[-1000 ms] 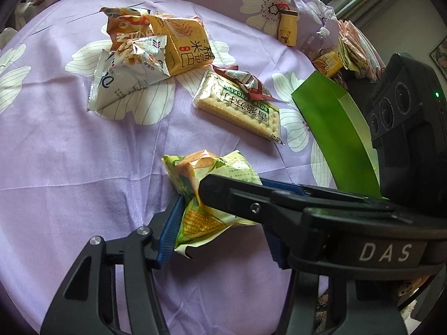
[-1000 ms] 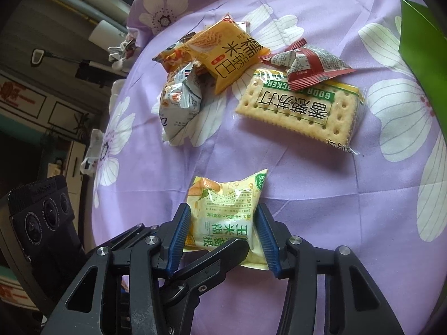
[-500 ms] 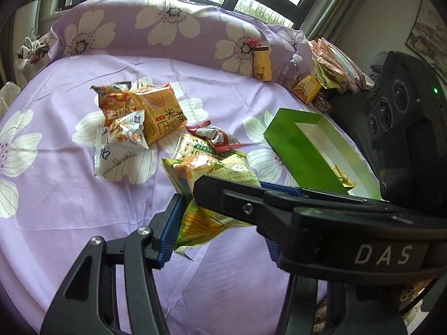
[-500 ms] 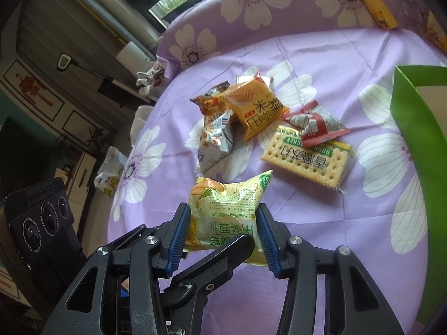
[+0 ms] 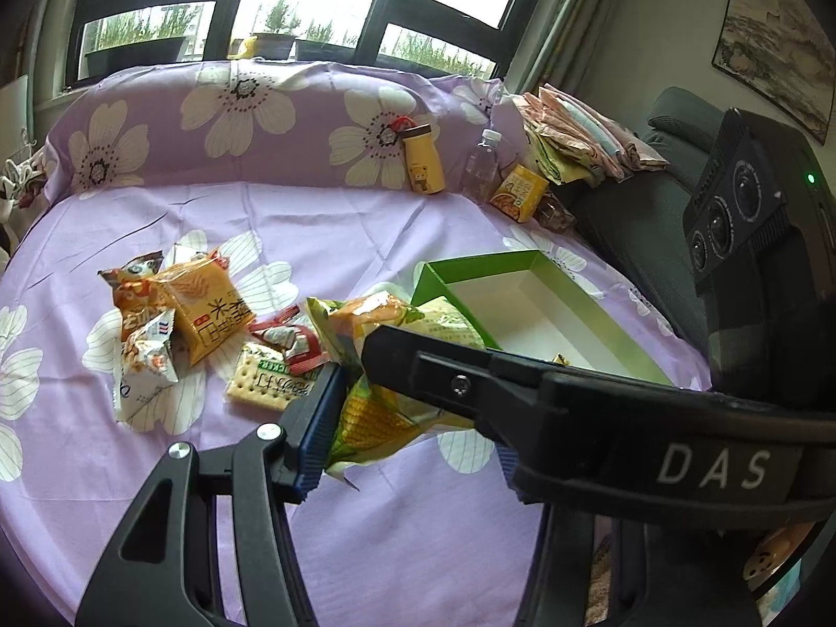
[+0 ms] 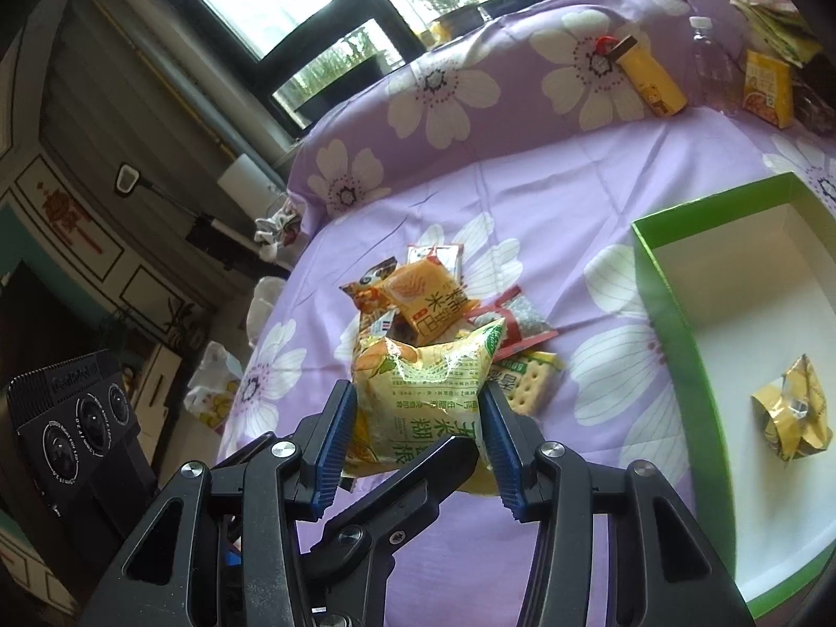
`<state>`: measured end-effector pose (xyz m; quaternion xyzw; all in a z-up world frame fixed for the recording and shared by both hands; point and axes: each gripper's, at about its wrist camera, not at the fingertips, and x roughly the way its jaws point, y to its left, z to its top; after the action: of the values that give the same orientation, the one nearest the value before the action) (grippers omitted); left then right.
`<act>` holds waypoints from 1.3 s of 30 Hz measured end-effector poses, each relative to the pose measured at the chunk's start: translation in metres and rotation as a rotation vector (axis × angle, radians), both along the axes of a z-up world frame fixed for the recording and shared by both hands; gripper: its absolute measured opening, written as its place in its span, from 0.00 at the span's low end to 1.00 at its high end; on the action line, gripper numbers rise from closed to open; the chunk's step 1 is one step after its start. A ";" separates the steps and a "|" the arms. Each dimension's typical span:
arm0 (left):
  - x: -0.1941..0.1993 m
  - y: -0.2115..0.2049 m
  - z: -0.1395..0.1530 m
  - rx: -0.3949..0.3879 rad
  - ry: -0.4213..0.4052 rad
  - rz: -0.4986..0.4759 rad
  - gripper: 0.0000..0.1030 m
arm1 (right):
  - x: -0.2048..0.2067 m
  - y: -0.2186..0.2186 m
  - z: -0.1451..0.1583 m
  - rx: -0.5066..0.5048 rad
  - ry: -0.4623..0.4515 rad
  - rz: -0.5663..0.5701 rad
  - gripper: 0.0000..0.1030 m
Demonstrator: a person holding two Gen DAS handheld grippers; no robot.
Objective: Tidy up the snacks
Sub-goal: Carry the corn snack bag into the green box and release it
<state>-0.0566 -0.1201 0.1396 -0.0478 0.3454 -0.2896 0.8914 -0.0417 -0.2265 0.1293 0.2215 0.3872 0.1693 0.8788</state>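
Observation:
A yellow-green corn snack bag (image 5: pixel 373 418) (image 6: pixel 423 381) hangs above the purple flowered bedsheet (image 5: pixel 366 230), pinched from both sides. My left gripper (image 5: pixel 410 439) is shut on it, with its right pad hidden behind the other gripper's finger. My right gripper (image 6: pixel 418 439) is shut on the same bag, blue pads pressing both edges. To the right lies an open green box (image 5: pixel 470 264) (image 6: pixel 674 324) with a white inside holding one small yellow packet (image 6: pixel 791 415). Left of the bag lie an orange packet (image 5: pixel 209 308), a cracker pack (image 5: pixel 266 384) and a red-white wrapper (image 5: pixel 287 337).
Along the pillow at the back stand a yellow bear bottle (image 5: pixel 424 159), a clear plastic bottle (image 5: pixel 480 162) and a yellow carton (image 5: pixel 520 193). Folded cloths (image 5: pixel 575 130) rest on a dark armchair (image 5: pixel 642 219) at the right. A white-blue packet (image 5: pixel 143 366) lies at the pile's left.
Both grippers have risen together with the corn snack bag, lifting it off the sheet. The views have tilted up, so the window and the box's inside now show.

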 end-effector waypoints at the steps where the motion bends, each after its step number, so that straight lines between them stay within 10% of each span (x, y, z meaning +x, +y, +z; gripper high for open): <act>1: -0.001 -0.007 0.003 0.007 -0.013 -0.005 0.51 | -0.001 -0.007 0.001 0.012 -0.002 -0.009 0.50; 14: 0.007 -0.093 0.014 0.009 -0.044 -0.162 0.51 | -0.017 -0.095 0.014 0.057 -0.040 -0.179 0.50; 39: 0.042 -0.177 -0.040 0.004 0.177 -0.296 0.46 | -0.008 -0.186 -0.037 0.124 0.148 -0.415 0.50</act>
<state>-0.0142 -0.2971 0.1001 -0.0196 0.4262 -0.4118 0.8052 -0.0500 -0.4129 0.0923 0.3621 0.3855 -0.0084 0.8487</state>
